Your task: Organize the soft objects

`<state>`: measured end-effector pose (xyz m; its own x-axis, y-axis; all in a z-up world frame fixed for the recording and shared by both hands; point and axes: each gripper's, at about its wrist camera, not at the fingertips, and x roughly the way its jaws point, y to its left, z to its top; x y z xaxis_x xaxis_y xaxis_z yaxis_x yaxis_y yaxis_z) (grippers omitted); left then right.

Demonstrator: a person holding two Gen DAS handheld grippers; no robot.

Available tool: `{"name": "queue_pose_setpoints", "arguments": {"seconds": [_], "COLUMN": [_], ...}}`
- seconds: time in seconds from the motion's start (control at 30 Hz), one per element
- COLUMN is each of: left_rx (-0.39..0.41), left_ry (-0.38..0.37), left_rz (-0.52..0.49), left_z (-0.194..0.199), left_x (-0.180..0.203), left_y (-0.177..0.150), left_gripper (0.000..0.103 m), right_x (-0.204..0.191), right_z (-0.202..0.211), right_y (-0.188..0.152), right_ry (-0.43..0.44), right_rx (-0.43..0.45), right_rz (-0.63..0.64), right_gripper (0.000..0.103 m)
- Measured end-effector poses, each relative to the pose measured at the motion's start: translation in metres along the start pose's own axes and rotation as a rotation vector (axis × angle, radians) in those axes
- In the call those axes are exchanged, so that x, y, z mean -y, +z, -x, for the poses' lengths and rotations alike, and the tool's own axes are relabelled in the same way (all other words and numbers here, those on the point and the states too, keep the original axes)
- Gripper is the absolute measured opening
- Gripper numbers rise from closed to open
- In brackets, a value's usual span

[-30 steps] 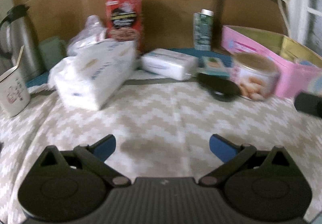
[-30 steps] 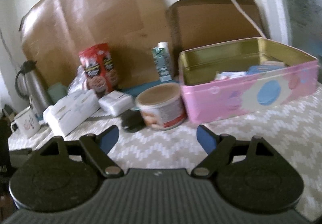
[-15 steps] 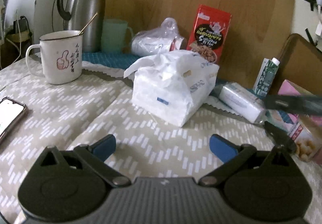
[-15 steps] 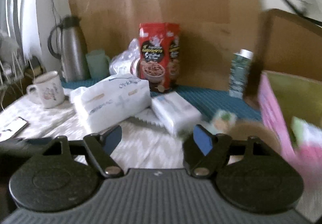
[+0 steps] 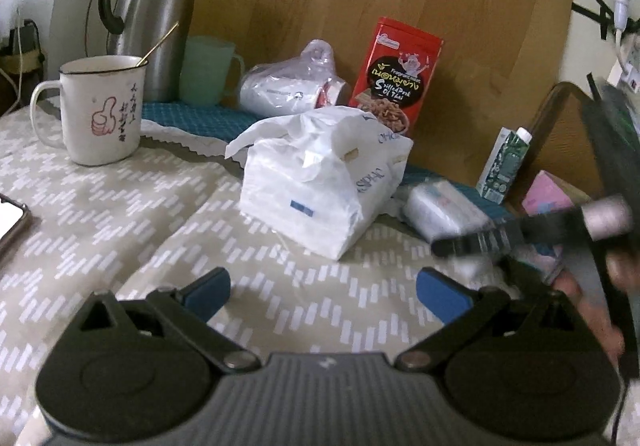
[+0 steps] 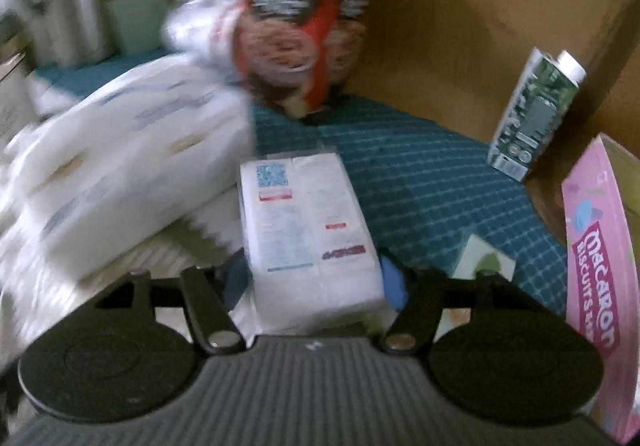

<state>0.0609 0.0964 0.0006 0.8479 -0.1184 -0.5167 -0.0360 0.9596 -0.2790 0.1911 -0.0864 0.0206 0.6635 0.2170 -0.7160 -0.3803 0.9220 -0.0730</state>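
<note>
While right gripper (image 6: pixel 314 280) fingers close astride small tissue pack (image 6: pixel 308 221), tablecloth (image 5: pixel 120 213) lies open.

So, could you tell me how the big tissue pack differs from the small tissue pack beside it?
The big tissue pack is much bulkier than the small tissue pack. The big one's wrapper is torn open with a sheet sticking out; the small one looks sealed and flat. The small one lies between the right gripper's fingers; the big one sits free. Both are white, soft and plastic-wrapped.
</note>
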Motion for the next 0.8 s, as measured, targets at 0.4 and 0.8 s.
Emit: {"name": "queue_pose_setpoints", "arguments": {"seconds": [0.4,0.8], "left_rx": [-0.046,-0.204], "left_ry": [-0.204,-0.585], "left_rz": [-0.047,-0.041], "left_z": [-0.001,0.017], "left_x": [0.004,0.028], "left_y": [-0.002,-0.014], "left_gripper": [0.103,0.1], "right_x": [-0.039,-0.023], "right_z": [0.121,0.158], "right_y": [-0.134,-0.206], "right_ry": [0.227,0.196], "right_rx": [0.122,0.212], "right_rz": [0.214,0.004], "right_gripper": [0.071,0.096]}}
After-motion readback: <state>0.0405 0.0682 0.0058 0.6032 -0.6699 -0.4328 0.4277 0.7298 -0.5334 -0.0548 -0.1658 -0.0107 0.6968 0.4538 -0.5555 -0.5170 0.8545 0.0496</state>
